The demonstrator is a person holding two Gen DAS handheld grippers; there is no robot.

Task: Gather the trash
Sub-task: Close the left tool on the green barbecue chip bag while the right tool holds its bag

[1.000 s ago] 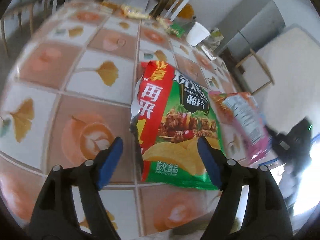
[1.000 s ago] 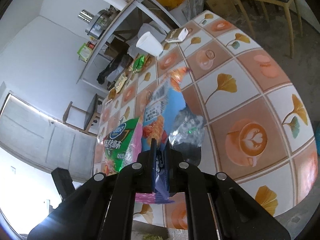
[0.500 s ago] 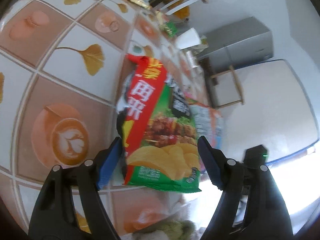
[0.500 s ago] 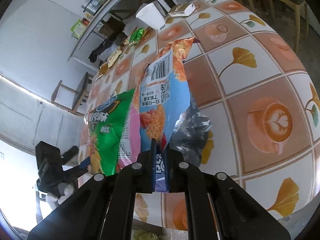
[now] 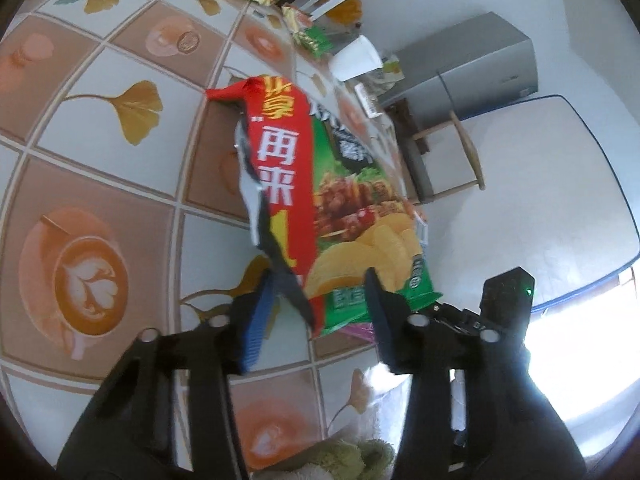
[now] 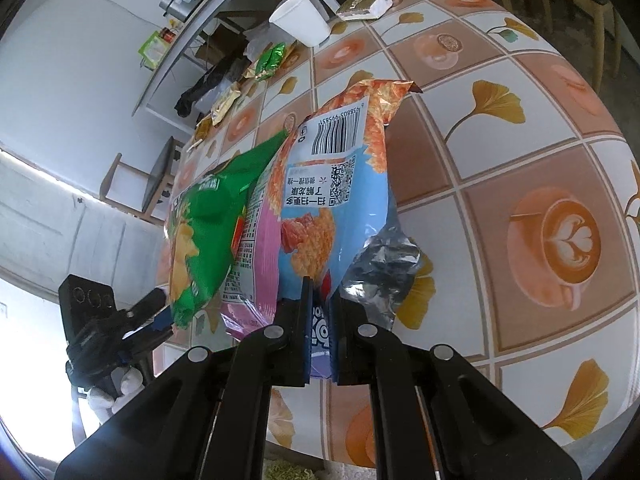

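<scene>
A green and red chip bag [image 5: 344,208] lies on the tiled table [image 5: 100,184], its torn silver flap towards the left pad. My left gripper [image 5: 316,312] is closing its jaws around the bag's lower edge. The blue pads [image 5: 256,316] stand either side of that edge and do not press on it. My right gripper [image 6: 320,308] is shut on the bottom of a blue and pink snack bag [image 6: 340,200], which stands tilted right beside the green bag [image 6: 200,232]. The left gripper [image 6: 160,318] shows at the green bag's lower corner, held by a gloved hand [image 6: 108,396].
A white paper cup [image 6: 302,20] lies on its side at the table's far end, beside a small packet [image 6: 362,6] and several loose wrappers [image 6: 272,58]. A grey cabinet [image 5: 472,68] and a wooden chair [image 5: 448,152] stand past the table's edge.
The left jaws have narrowed around the green bag's lower edge and the left gripper has turned. The right gripper brought its bag down beside the green bag, then held still.
</scene>
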